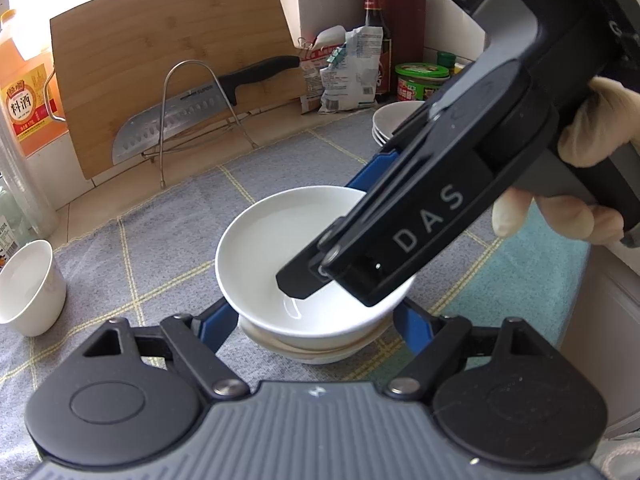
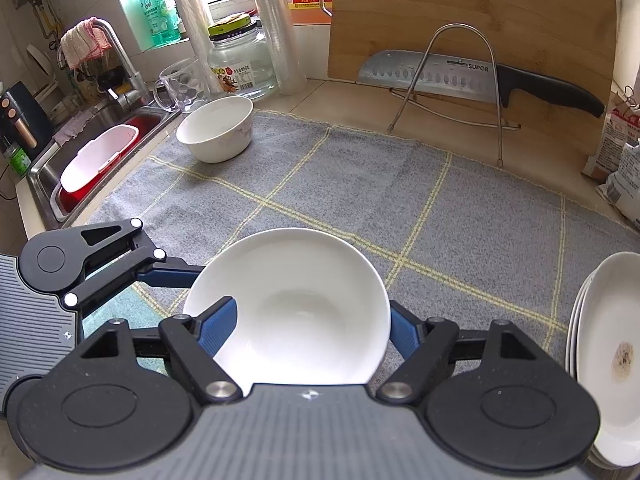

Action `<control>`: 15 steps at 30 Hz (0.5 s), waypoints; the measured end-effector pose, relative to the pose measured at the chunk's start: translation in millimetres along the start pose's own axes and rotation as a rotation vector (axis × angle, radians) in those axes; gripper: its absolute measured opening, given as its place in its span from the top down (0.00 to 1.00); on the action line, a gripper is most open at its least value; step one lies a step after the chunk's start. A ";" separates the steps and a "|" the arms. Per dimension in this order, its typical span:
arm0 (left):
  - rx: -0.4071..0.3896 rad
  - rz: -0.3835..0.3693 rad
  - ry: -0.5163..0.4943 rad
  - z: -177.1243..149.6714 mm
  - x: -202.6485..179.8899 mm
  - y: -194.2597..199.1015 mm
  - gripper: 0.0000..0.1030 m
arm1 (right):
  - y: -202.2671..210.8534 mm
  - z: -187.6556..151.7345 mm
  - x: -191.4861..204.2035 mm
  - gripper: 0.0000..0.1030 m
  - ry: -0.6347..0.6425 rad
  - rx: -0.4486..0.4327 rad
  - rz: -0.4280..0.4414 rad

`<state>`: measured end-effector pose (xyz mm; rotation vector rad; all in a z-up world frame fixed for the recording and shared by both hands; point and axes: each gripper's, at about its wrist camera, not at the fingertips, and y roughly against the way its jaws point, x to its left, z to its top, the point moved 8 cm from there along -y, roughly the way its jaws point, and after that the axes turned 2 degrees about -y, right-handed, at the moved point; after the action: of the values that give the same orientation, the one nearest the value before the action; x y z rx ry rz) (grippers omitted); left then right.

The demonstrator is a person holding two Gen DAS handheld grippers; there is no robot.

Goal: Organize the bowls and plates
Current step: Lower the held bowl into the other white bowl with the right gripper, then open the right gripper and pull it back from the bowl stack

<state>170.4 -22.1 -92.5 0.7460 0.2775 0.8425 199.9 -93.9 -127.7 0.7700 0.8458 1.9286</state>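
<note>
A white bowl sits nested on top of a lower white bowl on the grey checked mat. My right gripper is shut on the top bowl's wall, with one finger inside and the other outside the rim. A gloved hand holds it from the upper right. My left gripper has its blue fingers against both sides of the lower bowl, under the top bowl's rim. One of its fingers shows at the bowl's left edge in the right wrist view.
Another white bowl stands at the mat's left end near the sink. A stack of plates, the top one stained, lies to the right. A cleaver on a wire rack and a cutting board stand behind.
</note>
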 end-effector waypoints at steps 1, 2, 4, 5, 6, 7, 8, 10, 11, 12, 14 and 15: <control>0.000 0.000 -0.001 0.1 -0.2 -0.2 0.18 | 0.1 0.0 0.1 0.19 -0.001 -0.001 0.001; 0.000 -0.001 -0.002 0.1 -0.3 -0.5 0.18 | 0.5 -0.3 -0.1 0.19 -0.002 -0.001 0.001; 0.000 -0.002 -0.003 -0.2 -0.3 -0.6 0.18 | 1.0 -0.7 0.0 0.19 -0.001 -0.001 -0.002; 0.000 -0.003 -0.006 0.2 0.0 -0.8 0.18 | 1.4 -0.8 -0.3 0.19 0.000 -0.001 -0.002; 0.000 -0.004 -0.007 0.3 -0.2 -0.9 0.18 | 1.7 -0.8 -0.6 0.19 -0.001 -0.001 -0.003; 0.000 -0.005 -0.007 0.4 -0.1 -1.0 0.18 | 1.8 -0.7 -0.8 0.19 -0.004 -0.002 -0.003; 0.001 -0.006 -0.008 0.4 0.0 -1.4 0.18 | 1.6 -0.7 -1.0 0.19 -0.007 -0.003 -0.002; 0.002 -0.009 -0.007 0.5 0.4 -2.1 0.17 | 0.8 -0.8 -1.7 0.19 -0.012 -0.002 -0.001; 0.005 -0.009 -0.007 0.4 0.4 -2.6 0.16 | 0.3 -1.0 -1.9 0.19 -0.014 -0.002 -0.001; 0.006 -0.009 -0.007 0.3 0.5 -3.1 0.16 | -0.3 -1.3 -2.2 0.19 -0.015 -0.001 -0.001; 0.008 -0.011 -0.009 -0.3 0.0 -3.7 0.15 | -1.2 -2.3 -2.7 0.19 -0.015 0.001 -0.002; 0.010 -0.012 -0.008 -0.3 -0.1 -3.8 0.15 | -1.3 -2.5 -2.9 0.19 -0.015 0.000 -0.002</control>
<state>172.3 -23.7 -95.4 0.7563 0.2787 0.8265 199.8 -96.6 -130.7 0.7828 0.8372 1.9188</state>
